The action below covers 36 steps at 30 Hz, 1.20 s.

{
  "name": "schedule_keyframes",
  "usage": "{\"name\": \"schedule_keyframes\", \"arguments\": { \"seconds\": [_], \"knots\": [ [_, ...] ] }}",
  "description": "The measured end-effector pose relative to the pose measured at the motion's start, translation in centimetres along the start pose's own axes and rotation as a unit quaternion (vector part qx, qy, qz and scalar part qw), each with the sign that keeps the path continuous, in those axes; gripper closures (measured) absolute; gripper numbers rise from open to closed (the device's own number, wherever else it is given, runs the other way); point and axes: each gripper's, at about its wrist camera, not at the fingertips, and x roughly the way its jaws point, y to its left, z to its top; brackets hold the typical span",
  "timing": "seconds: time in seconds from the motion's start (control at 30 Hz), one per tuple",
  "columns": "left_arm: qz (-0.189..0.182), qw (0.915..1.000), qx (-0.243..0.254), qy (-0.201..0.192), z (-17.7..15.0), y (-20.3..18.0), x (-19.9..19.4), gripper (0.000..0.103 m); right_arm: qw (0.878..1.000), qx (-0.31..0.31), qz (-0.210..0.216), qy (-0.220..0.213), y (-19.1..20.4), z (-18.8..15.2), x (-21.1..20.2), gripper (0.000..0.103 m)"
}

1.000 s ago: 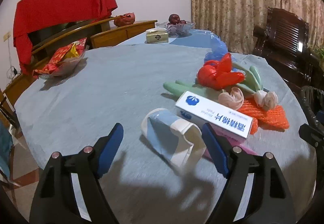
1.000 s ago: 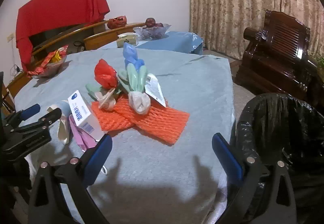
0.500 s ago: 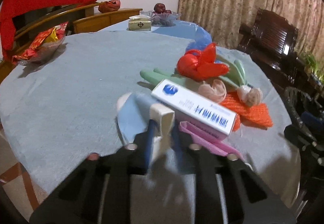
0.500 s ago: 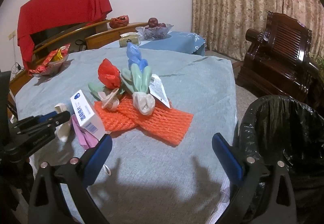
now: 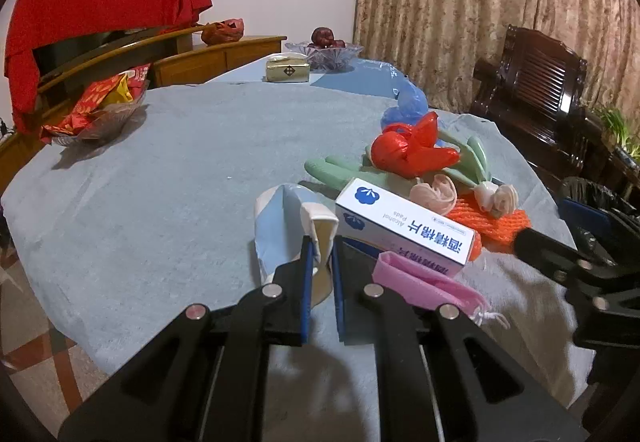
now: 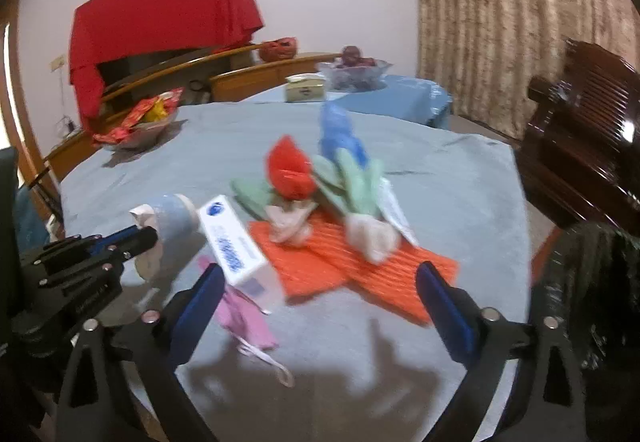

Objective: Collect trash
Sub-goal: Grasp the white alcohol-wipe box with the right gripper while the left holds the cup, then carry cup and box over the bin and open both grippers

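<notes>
My left gripper (image 5: pixel 320 254) is shut on a crushed blue and white paper cup (image 5: pixel 288 230) at the near edge of the table. The cup also shows in the right wrist view (image 6: pixel 172 220), held by the left gripper (image 6: pixel 144 234). Beside it lie a white alcohol pads box (image 5: pixel 404 228), a pink mask (image 5: pixel 424 286), a red bag (image 5: pixel 412 150), green wrappers (image 5: pixel 340 170) and orange foam net (image 5: pixel 496 220). My right gripper (image 6: pixel 320 282) is open and empty, hovering over the box (image 6: pixel 236 250) and the net (image 6: pixel 360 266).
A black-lined trash bin (image 6: pixel 592 302) stands off the table's right edge. A snack bowl (image 5: pixel 96 110) sits far left. A tissue box (image 5: pixel 287 70) and a fruit bowl (image 5: pixel 324 50) are on the farther table. A dark wooden chair (image 5: pixel 536 98) stands right.
My left gripper closed on the paper cup and now holds it. My right gripper moved forward and left over the trash pile, still open.
</notes>
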Motion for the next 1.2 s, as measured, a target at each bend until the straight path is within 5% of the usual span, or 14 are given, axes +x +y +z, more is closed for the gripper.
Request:
{"name": "schedule_keyframes", "arguments": {
  "seconds": [0.3,0.8,1.0,1.2],
  "knots": [
    [-0.003,0.9999,-0.011,0.0,-0.1,1.4,0.2,0.093,0.998,-0.027,0.04,0.033,2.3,0.6,3.6,0.046],
    [-0.009,0.9998,-0.016,0.009,-0.4,1.9,1.6,0.093,0.996,-0.038,0.045,0.062,2.9,-0.3,5.7,0.048],
    [-0.013,0.9997,-0.018,0.009,-0.2,1.9,1.7,0.093,0.994,-0.038,0.08,0.068,2.8,0.4,6.1,0.067],
    [-0.021,0.9996,-0.019,-0.002,0.5,1.5,0.9,0.093,0.994,-0.039,0.089,0.046,2.8,1.4,4.3,0.071]
  ]
}}
